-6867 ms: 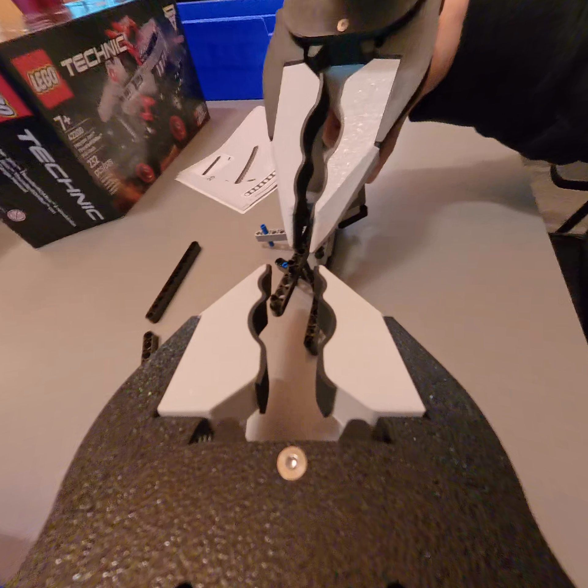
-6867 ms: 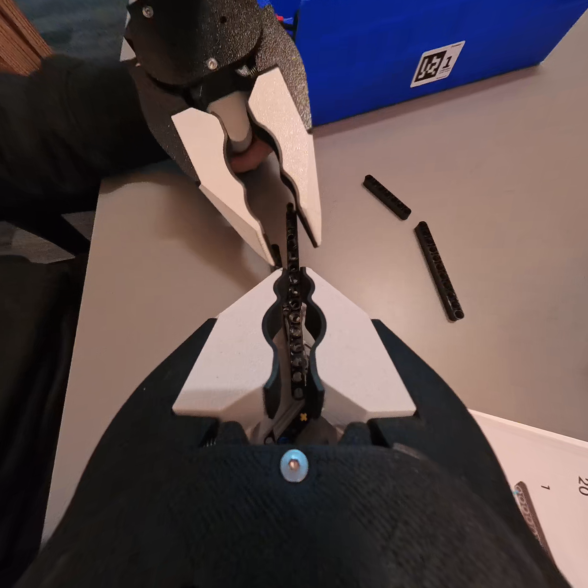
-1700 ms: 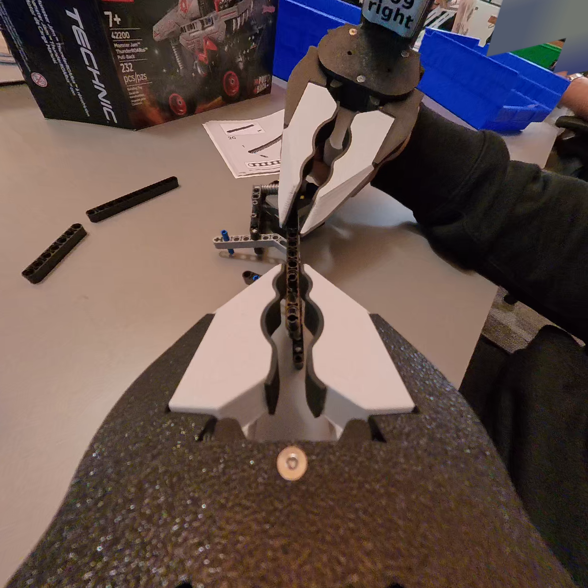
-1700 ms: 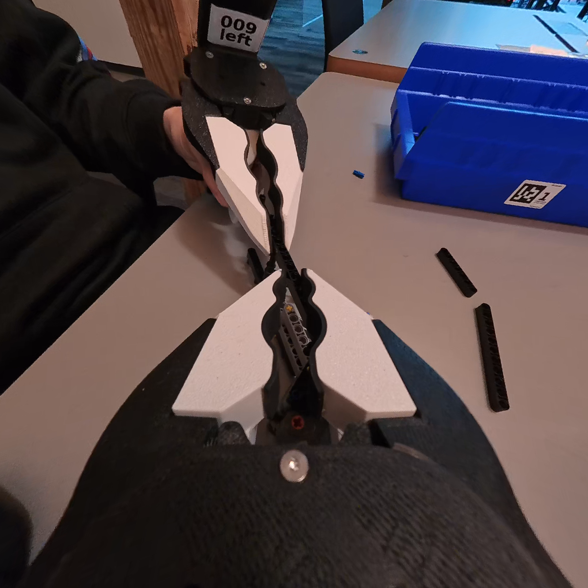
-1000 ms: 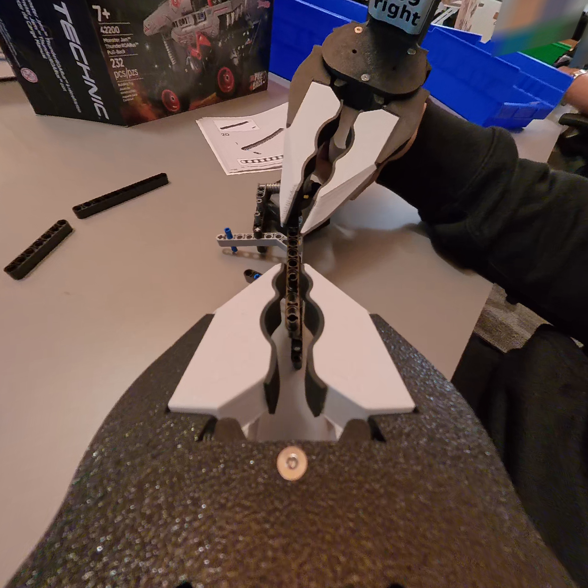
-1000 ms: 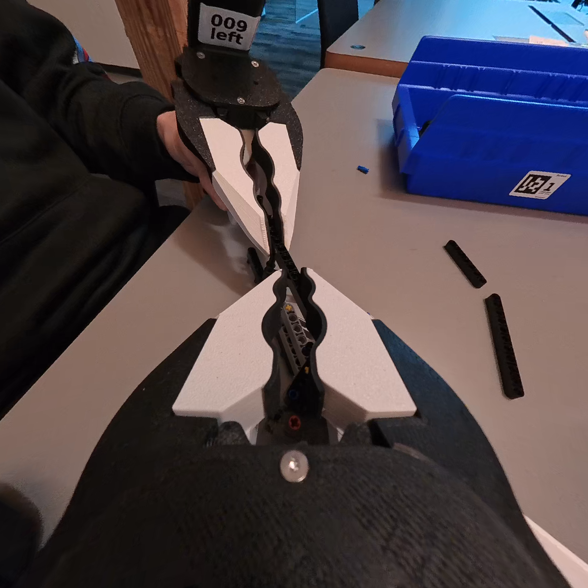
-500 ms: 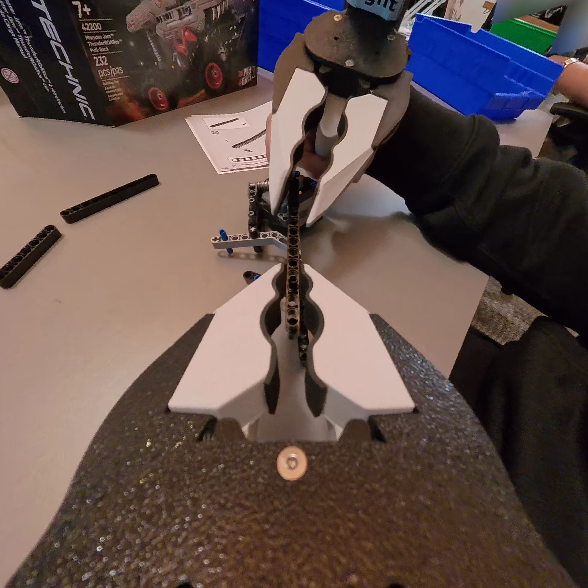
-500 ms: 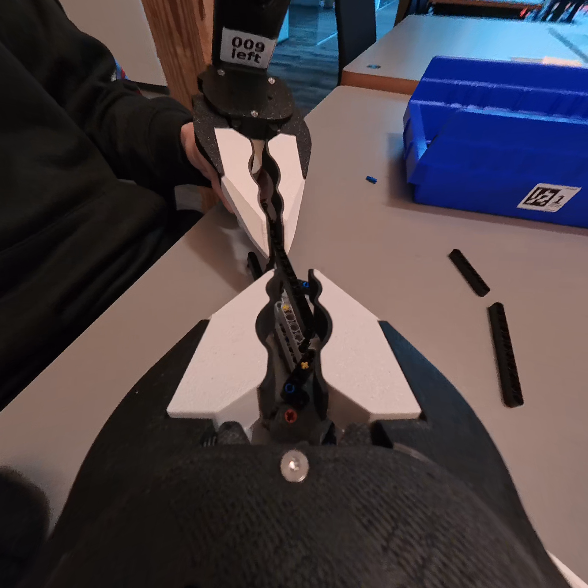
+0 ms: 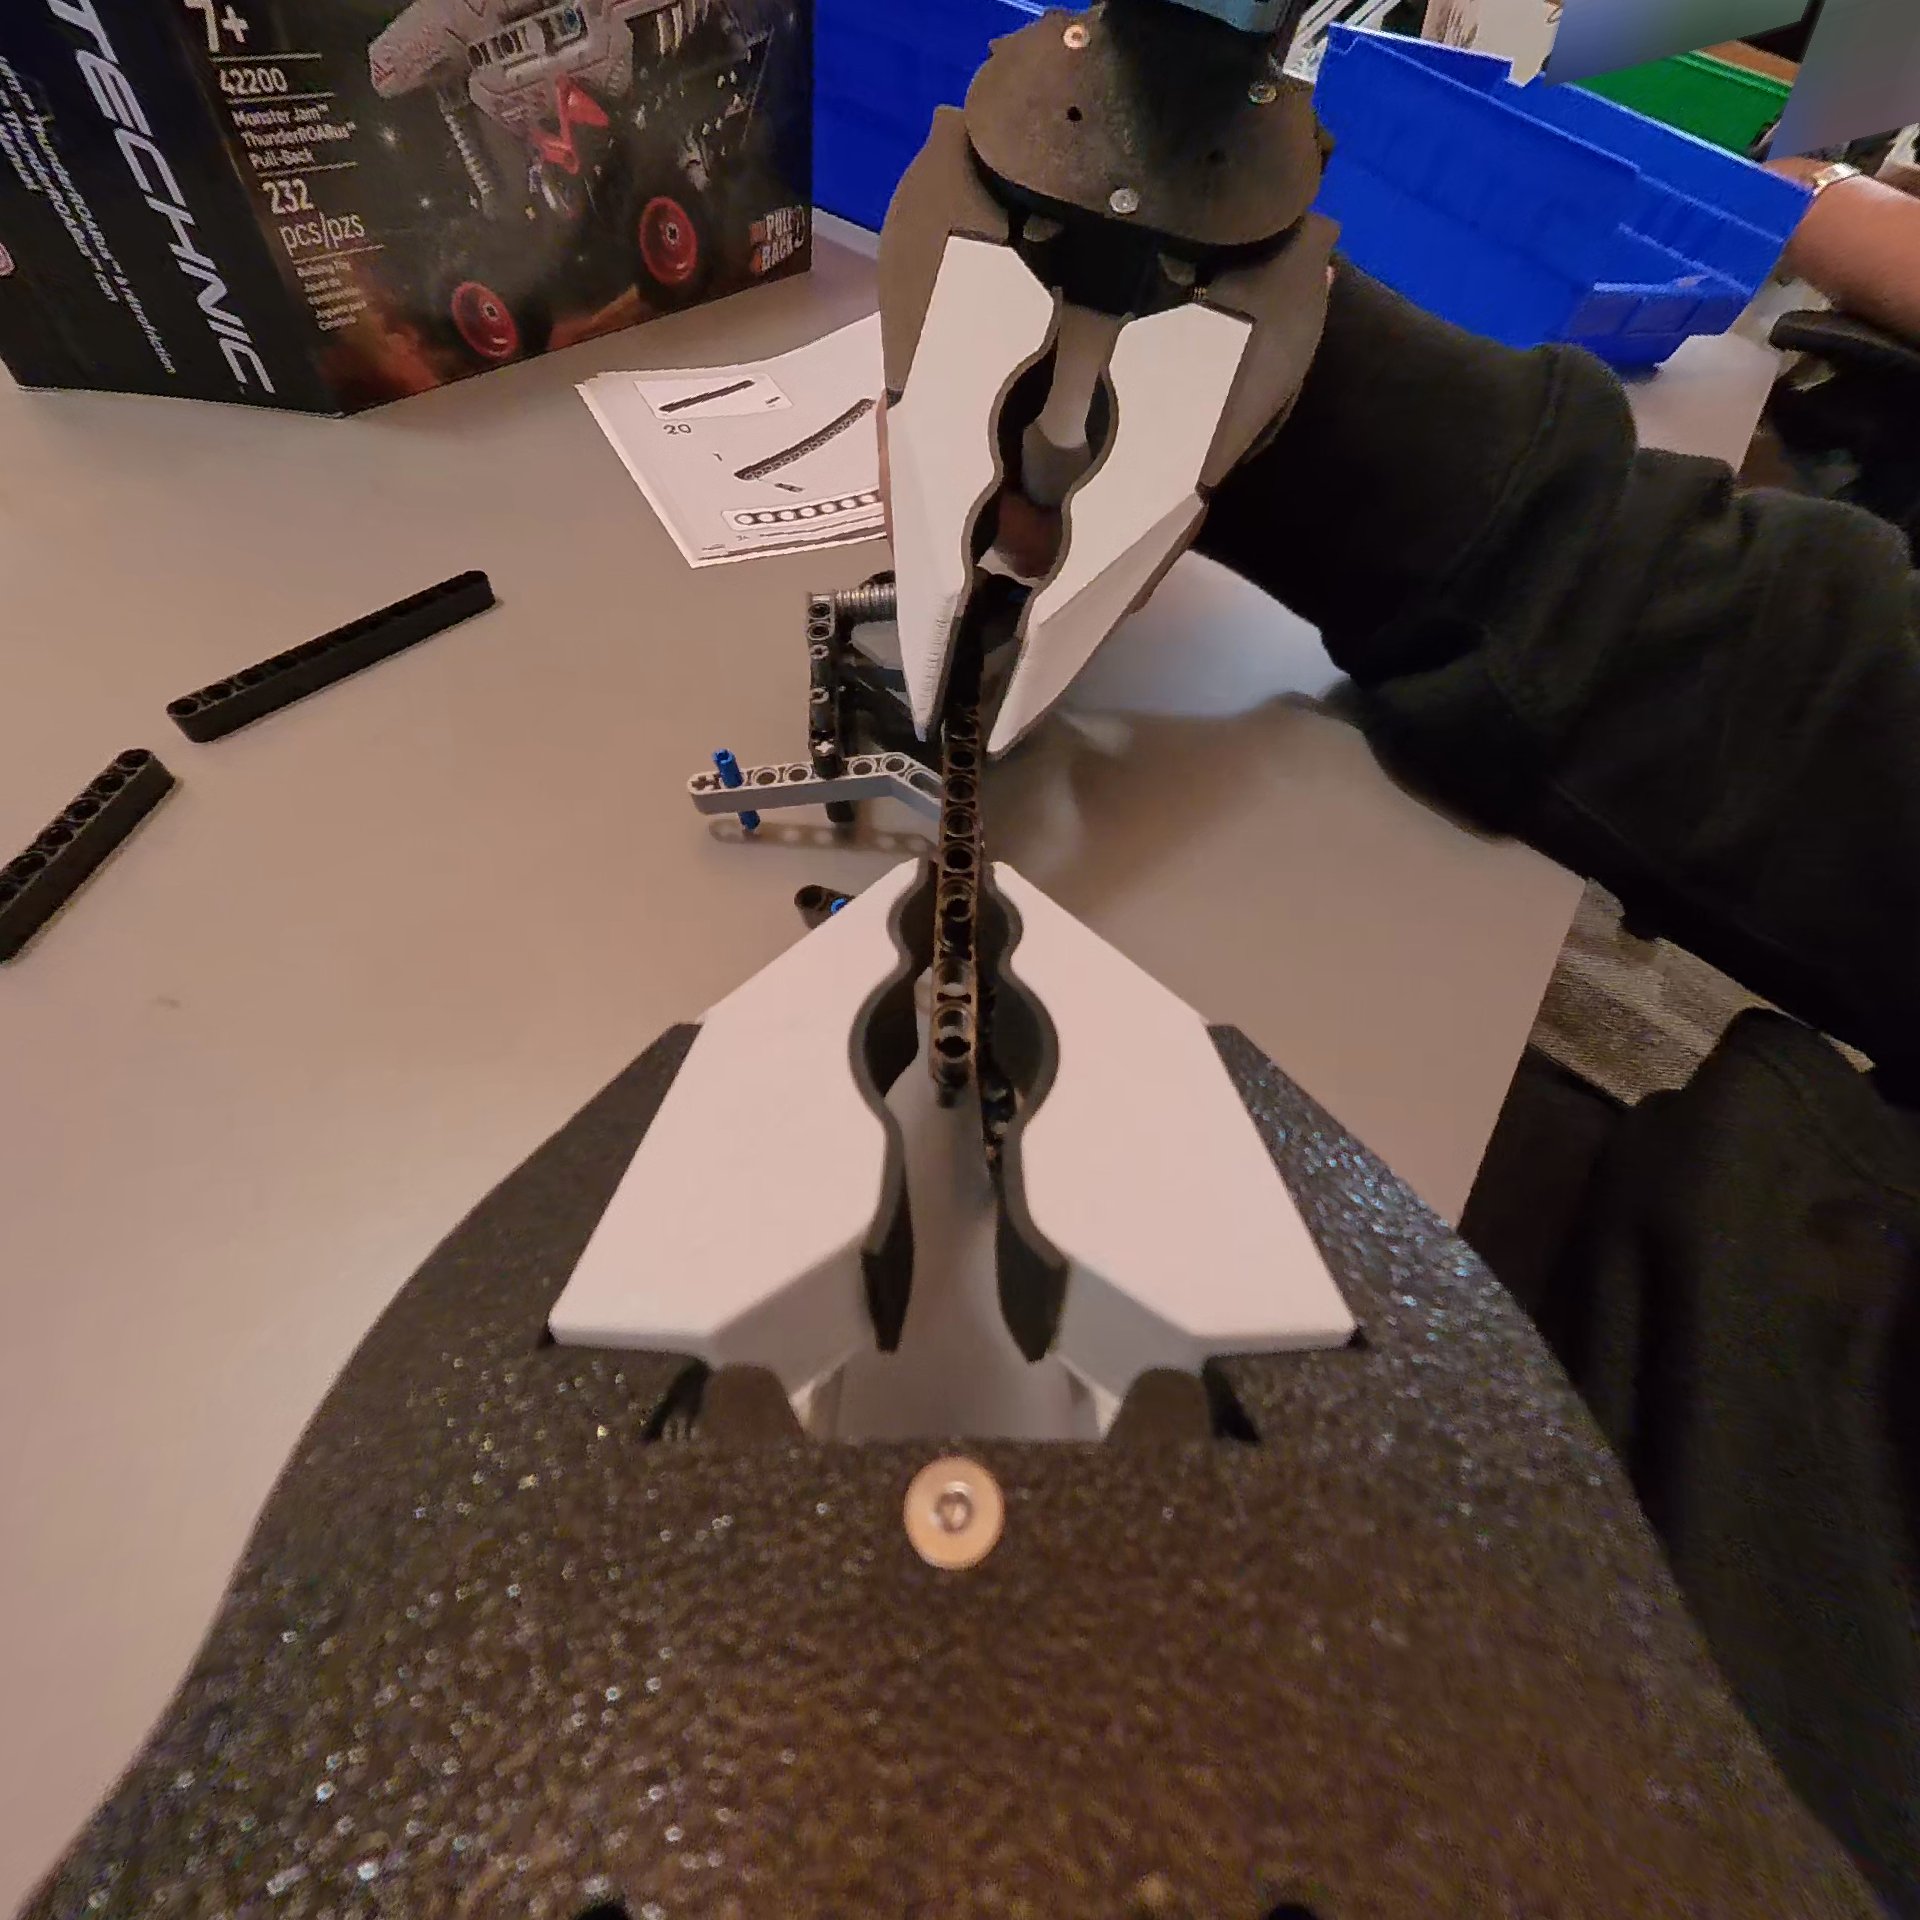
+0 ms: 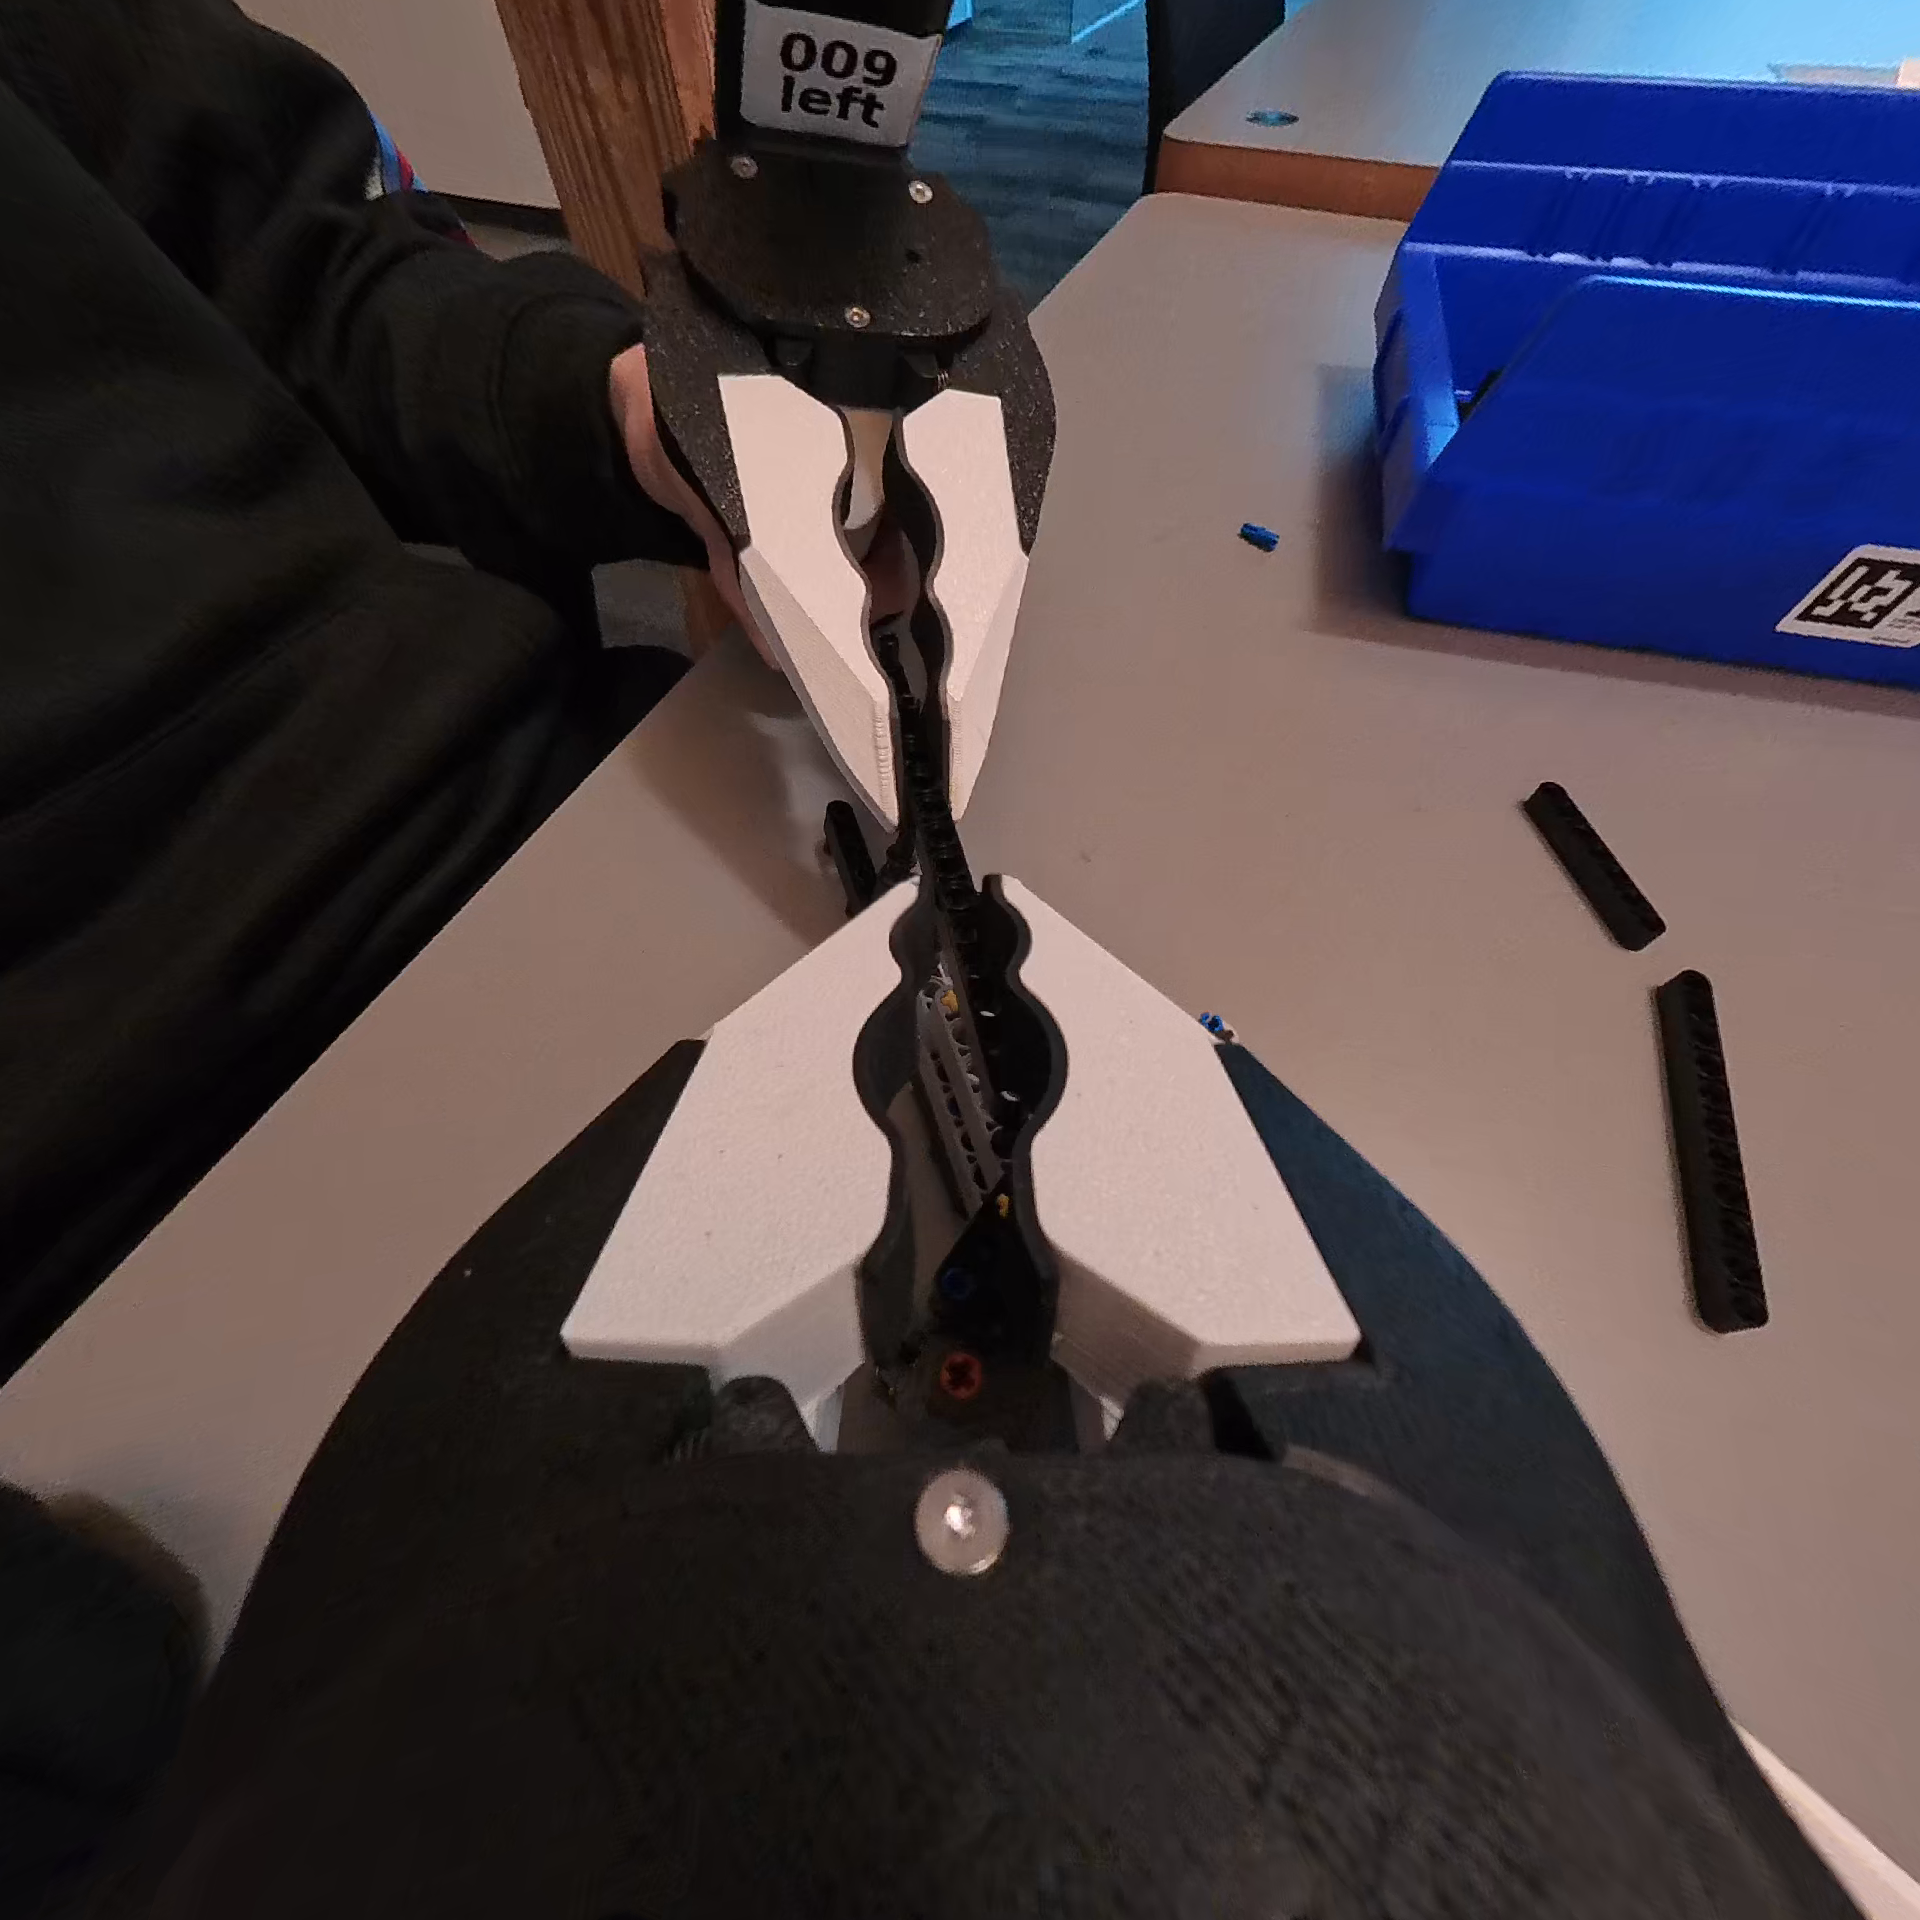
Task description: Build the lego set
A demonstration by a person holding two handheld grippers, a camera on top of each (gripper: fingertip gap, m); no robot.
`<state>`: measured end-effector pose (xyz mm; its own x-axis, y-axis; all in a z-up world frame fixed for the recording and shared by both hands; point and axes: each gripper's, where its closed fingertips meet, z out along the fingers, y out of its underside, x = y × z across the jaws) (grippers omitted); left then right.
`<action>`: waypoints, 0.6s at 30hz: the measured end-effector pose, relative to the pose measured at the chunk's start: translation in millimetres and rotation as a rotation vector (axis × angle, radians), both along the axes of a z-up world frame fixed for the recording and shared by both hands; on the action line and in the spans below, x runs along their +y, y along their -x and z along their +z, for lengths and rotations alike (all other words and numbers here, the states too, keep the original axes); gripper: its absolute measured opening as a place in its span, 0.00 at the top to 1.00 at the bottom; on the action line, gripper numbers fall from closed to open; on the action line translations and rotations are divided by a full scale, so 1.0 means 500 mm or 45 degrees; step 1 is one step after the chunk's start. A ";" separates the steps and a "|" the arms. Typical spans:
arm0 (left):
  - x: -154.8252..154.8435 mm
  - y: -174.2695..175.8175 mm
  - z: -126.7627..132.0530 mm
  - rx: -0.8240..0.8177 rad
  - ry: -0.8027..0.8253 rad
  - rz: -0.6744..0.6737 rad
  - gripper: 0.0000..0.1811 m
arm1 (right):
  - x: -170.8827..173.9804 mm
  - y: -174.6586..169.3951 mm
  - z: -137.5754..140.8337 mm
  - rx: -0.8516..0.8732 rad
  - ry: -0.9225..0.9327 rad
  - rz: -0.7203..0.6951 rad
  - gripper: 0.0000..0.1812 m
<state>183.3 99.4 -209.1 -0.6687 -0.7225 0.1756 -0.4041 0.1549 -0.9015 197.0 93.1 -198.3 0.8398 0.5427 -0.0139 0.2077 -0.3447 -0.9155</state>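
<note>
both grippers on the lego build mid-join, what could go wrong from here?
1. The long black beam is pinched only near its end by the left gripper; side force could twist it out.
2. The right gripper holds the assembly above the table; a slip would drop it.
3. The fingertips nearly meet and could collide.

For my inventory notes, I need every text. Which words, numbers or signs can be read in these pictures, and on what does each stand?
I do not copy the writing out; these things bear it:
Black set box: readable white print and numbers.
Instruction sheet: small numbers beside part drawings.
White label above the left gripper: readable dark print.
White code tag on the blue bin: its small print is blurred.
</note>
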 end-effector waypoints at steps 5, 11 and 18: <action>-0.001 0.001 0.000 -0.016 -0.042 0.009 0.97 | -0.001 0.001 -0.002 0.030 0.048 -0.002 0.96; -0.003 0.002 0.001 -0.053 -0.056 -0.015 0.97 | -0.003 0.003 -0.001 0.048 0.049 0.020 0.97; -0.004 0.001 0.006 -0.237 -0.221 -0.045 0.97 | -0.008 0.006 0.001 0.055 0.034 0.046 0.97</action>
